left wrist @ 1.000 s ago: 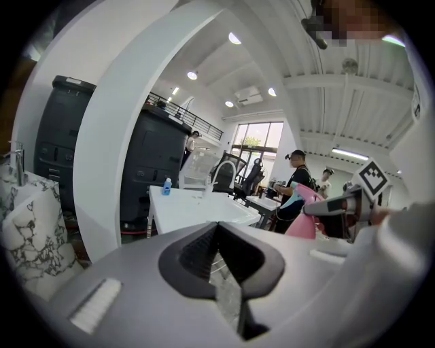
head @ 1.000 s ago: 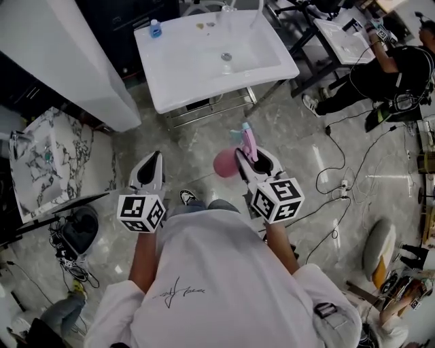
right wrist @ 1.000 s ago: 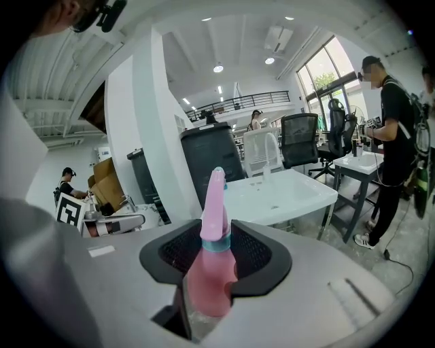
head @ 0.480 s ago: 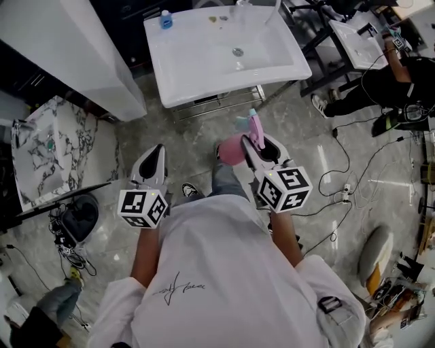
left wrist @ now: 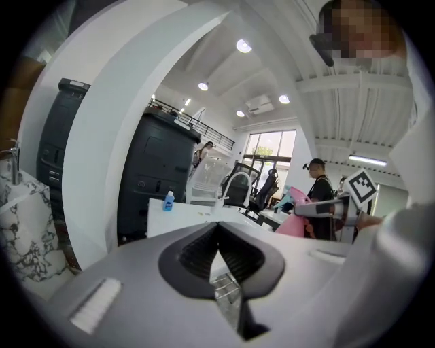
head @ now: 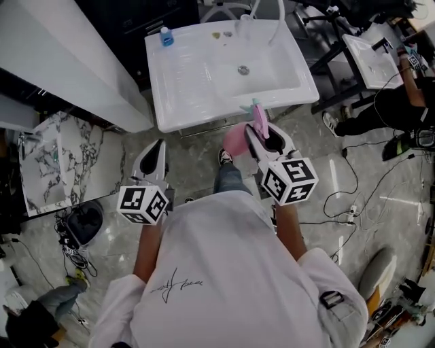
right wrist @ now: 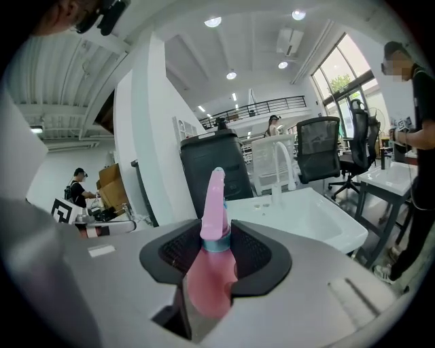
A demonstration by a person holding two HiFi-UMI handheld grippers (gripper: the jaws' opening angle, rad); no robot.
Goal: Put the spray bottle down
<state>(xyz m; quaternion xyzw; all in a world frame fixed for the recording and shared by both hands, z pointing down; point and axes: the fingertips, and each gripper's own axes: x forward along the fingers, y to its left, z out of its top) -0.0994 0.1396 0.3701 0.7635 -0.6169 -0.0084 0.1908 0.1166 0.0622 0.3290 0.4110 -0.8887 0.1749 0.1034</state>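
Over grey marble floor, just short of a white sink (head: 183, 81): pink spray bottle (head: 238, 138) in mid-air, pinched near its teal collar by the fingers of the right gripper (head: 262, 136), trigger head poking out past the fingertips toward the basin, round body on the near side. Well apart to the left, left gripper (head: 155, 151) with fingers pressed together on nothing. On the sink's back rim, small blue bottle (head: 166, 37) and curved white faucet (head: 273, 13).
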